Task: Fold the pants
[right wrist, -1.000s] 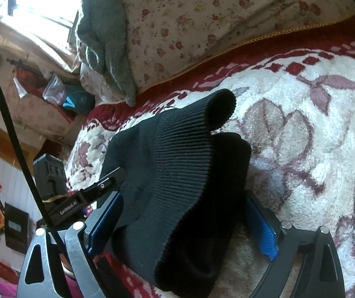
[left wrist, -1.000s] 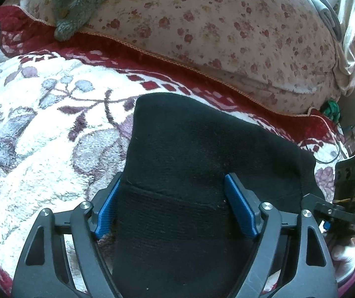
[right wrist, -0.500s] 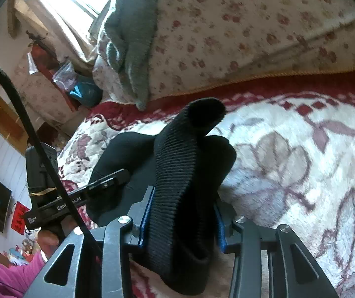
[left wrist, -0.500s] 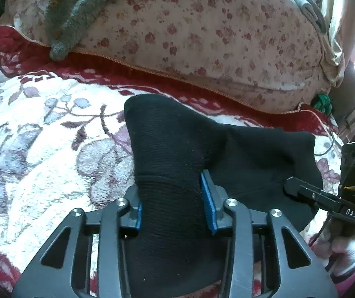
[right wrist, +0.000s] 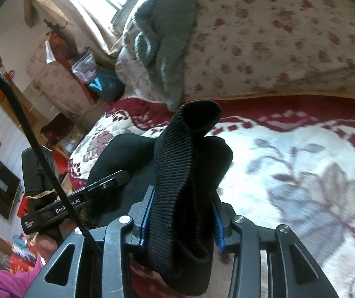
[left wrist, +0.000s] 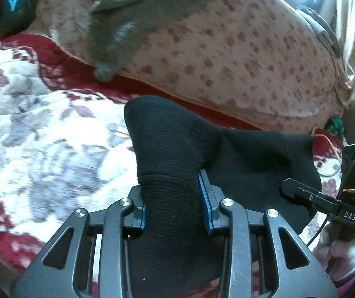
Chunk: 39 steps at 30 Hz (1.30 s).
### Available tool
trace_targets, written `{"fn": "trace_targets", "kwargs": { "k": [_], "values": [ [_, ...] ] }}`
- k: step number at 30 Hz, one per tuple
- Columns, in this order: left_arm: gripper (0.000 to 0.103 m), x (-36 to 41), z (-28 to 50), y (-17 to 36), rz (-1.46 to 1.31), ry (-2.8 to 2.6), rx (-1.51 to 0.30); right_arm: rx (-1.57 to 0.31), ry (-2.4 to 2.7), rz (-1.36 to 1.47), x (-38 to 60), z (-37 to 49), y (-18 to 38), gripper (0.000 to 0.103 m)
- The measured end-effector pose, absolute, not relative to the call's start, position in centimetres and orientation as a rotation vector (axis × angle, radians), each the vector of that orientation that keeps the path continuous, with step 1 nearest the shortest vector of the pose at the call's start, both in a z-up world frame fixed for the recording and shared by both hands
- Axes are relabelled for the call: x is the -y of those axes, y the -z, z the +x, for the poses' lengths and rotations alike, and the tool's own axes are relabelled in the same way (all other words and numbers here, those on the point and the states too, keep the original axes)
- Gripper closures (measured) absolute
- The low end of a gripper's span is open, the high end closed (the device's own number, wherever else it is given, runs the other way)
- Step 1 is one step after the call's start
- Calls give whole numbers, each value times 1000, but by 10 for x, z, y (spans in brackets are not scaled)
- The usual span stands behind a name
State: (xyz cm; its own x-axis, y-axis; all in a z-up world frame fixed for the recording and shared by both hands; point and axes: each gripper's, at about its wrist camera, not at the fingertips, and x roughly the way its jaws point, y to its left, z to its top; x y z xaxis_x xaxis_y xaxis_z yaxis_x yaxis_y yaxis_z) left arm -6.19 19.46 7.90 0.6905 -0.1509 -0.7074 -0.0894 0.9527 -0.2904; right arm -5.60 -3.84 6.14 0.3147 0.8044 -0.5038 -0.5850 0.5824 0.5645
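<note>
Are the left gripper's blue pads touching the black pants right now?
Touching. In the left wrist view, both pads of the left gripper press into the bunched black pants.

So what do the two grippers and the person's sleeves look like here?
Both grippers, left gripper and right gripper, have dark grey metal linkage arms with silver rivets and blue ribbed pads. Seen from the side, each carries a black bar with white lettering, "DAS" on the right one. A black ribbed cable runs past the right gripper. The sleeves are pink.
</note>
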Motion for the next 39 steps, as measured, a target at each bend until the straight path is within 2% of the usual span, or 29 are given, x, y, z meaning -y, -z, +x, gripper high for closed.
{"fn": "trace_targets", "kwargs": {
  "k": [11, 19, 22, 25, 27, 29, 33, 39],
  "values": [
    [71, -289, -76, -79, -362, -137, -782, -879, -1051, 258, -72, -41, -62, 64],
    [71, -344, -77, -56, -447, -209, -814, -968, -1085, 272, -134, -25, -35, 64],
    [70, -353, -78, -45, -487, -207, -831, -980, -1066, 259, -142, -20, -28, 60],
    [55, -358, -76, -34, -512, -236, -859, -1017, -1033, 220, -146, -15, -18, 52],
    [38, -361, -77, -28, -524, -255, -857, -1032, -1019, 209, -143, -13, -11, 50],
    [31, -363, -80, -25, -536, -268, -848, -1040, -1015, 234, -140, -12, -10, 48],
    [29, -366, -84, -25, -566, -273, -866, -1034, -1003, 231, -130, -15, -18, 48],
    [29, -352, -100, -51, -467, -376, -817, -904, -977, 143, -117, -38, -57, 48]
  ]
}}
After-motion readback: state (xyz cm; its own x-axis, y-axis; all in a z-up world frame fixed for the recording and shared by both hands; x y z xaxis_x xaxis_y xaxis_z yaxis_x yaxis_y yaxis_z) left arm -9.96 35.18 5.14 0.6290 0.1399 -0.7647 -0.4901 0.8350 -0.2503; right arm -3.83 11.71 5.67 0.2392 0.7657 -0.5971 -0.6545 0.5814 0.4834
